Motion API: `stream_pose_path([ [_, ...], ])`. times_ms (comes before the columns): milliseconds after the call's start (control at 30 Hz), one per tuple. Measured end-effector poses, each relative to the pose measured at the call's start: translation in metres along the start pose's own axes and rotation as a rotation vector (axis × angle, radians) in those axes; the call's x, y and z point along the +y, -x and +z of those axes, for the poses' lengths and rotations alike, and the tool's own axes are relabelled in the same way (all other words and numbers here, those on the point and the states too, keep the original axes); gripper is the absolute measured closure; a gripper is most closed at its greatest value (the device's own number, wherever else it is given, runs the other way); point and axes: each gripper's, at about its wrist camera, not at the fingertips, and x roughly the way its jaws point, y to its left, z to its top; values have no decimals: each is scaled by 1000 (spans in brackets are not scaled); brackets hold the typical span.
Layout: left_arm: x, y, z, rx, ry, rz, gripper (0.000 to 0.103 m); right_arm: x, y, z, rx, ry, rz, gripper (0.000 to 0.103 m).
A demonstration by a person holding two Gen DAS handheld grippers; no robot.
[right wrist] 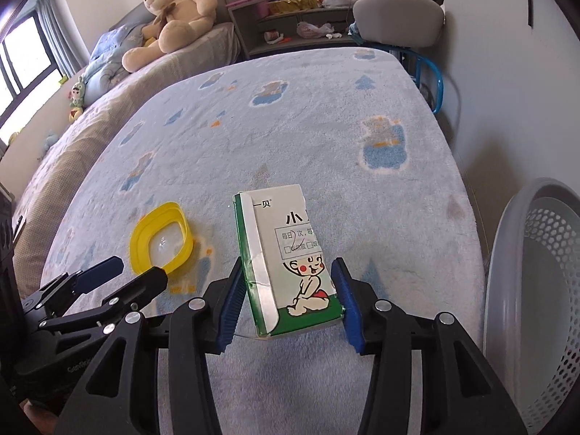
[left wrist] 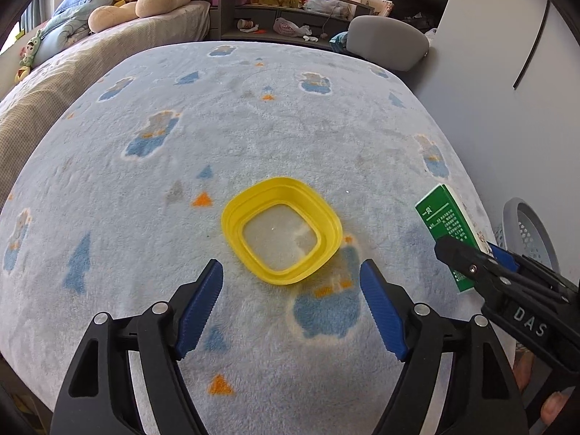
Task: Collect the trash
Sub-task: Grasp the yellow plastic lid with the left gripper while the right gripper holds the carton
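A yellow square plastic lid (left wrist: 282, 230) lies on the light blue fleece blanket (left wrist: 253, 127); it also shows in the right wrist view (right wrist: 161, 241). My left gripper (left wrist: 291, 272) is open and empty, just short of the lid, with its blue pads either side of the lid's near edge. My right gripper (right wrist: 288, 272) is shut on a green and white medicine box (right wrist: 288, 257) with a cartoon baby on it, held above the blanket. The box (left wrist: 449, 232) and right gripper also show at the right of the left wrist view.
A grey perforated basket (right wrist: 536, 290) stands at the right edge of the blanket, also seen in the left wrist view (left wrist: 529, 232). A bed with a teddy bear (right wrist: 174, 11), a cluttered shelf (right wrist: 301, 18) and a grey chair (right wrist: 398, 18) lie beyond.
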Motion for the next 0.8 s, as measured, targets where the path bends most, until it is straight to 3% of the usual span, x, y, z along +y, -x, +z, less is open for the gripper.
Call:
stream_pose_path([
  [533,-14,-40,22,39,17,79,28,-17,18,-10,-30,-53,39,57],
  [800,-10,-27,17,-3,20,34,33,-21,26,-16,-35,-72,47,57],
])
